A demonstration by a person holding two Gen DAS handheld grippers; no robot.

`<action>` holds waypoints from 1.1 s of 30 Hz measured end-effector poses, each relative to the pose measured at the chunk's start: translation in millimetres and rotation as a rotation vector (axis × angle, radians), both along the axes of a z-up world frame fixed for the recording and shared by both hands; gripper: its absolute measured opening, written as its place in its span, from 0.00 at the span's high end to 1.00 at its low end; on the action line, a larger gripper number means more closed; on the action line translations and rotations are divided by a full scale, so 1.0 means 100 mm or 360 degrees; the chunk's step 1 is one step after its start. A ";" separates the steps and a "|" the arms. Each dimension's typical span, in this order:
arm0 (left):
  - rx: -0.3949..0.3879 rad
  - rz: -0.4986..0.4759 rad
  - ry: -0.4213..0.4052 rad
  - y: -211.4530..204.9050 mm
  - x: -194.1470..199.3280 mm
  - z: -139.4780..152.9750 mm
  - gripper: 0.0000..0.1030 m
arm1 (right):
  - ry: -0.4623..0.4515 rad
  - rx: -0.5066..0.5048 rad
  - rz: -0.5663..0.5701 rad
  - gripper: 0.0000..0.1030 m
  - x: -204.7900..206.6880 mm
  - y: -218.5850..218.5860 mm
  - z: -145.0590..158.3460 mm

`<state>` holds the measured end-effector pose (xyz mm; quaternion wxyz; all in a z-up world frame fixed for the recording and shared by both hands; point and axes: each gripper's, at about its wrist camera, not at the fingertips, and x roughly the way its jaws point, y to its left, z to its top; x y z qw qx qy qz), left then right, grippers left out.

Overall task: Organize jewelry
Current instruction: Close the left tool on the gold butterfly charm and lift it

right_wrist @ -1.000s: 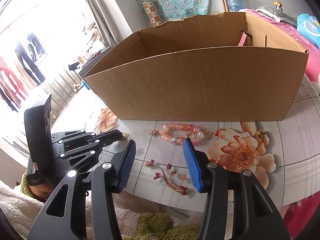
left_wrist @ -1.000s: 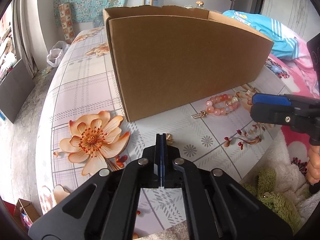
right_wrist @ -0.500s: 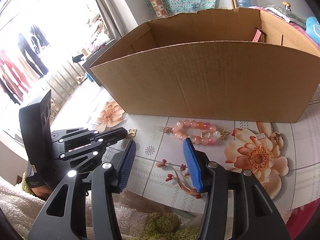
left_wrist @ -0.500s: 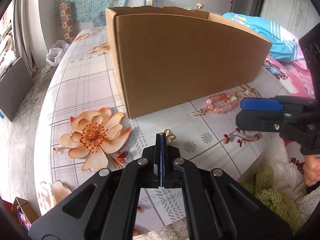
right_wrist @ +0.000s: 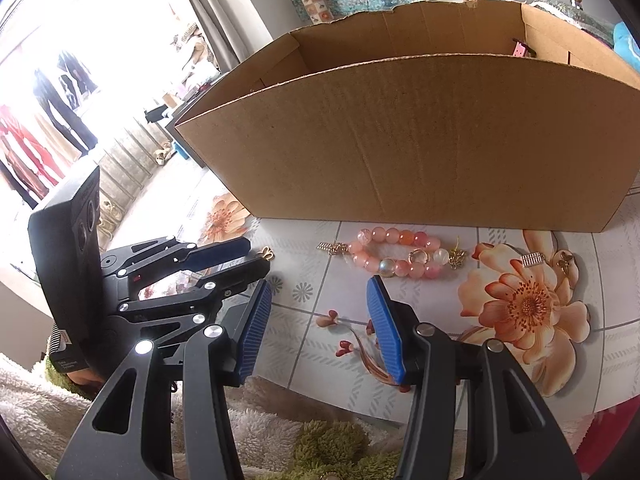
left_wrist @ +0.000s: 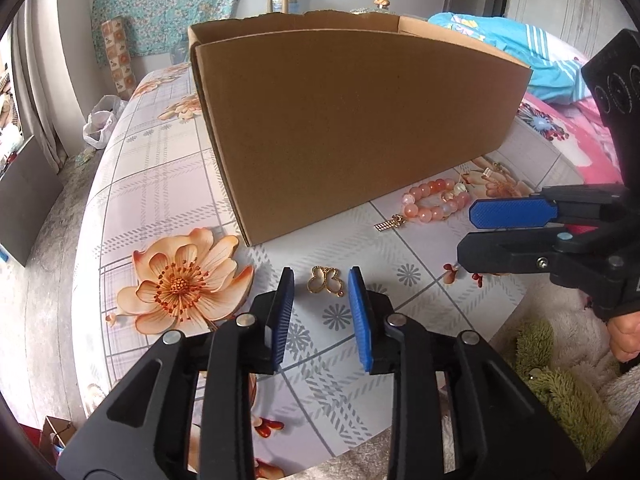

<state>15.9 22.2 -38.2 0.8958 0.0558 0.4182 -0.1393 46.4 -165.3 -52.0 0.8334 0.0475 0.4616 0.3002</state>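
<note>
A gold butterfly pendant (left_wrist: 326,280) lies on the flowered tablecloth, just ahead of and between the fingertips of my open left gripper (left_wrist: 321,280). It shows small in the right wrist view (right_wrist: 267,255). A pink bead bracelet (left_wrist: 436,199) with a gold clasp lies near the cardboard box (left_wrist: 352,120); it also shows in the right wrist view (right_wrist: 396,254). My right gripper (right_wrist: 318,292) is open and empty, short of the bracelet. Small gold charms (right_wrist: 548,260) lie on a printed flower at the right. A pink strap (right_wrist: 520,49) sticks up inside the box.
The tall open cardboard box (right_wrist: 420,140) stands behind the jewelry. The table edge (right_wrist: 360,412) is close in front, with white fleece and a green plush below. Bedding (left_wrist: 552,64) lies to the right of the box.
My left gripper has opened from shut and now frames the butterfly pendant. My right gripper has moved nearer the bracelet and stays open.
</note>
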 end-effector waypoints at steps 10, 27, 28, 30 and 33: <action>0.0080 -0.0055 -0.0035 -0.12 0.04 0.00 0.86 | -0.0022 0.0012 -0.0021 0.52 -0.05 -0.02 0.02; -0.0083 -0.0092 -0.0062 -0.24 -0.07 0.12 0.86 | -0.0120 -0.0082 -0.0287 0.52 -0.17 -0.63 0.18; -0.0089 -0.0096 -0.0061 -0.25 -0.07 0.12 0.86 | -0.0121 -0.0095 -0.0331 0.52 -0.15 -0.70 0.18; -0.0096 -0.0105 -0.0055 -0.28 -0.06 0.11 0.86 | -0.0120 -0.0125 -0.0413 0.53 -0.12 -0.83 0.17; -0.0091 -0.0113 -0.0046 -0.29 -0.05 0.09 0.86 | -0.0128 -0.0149 -0.0453 0.58 -0.07 -0.91 0.17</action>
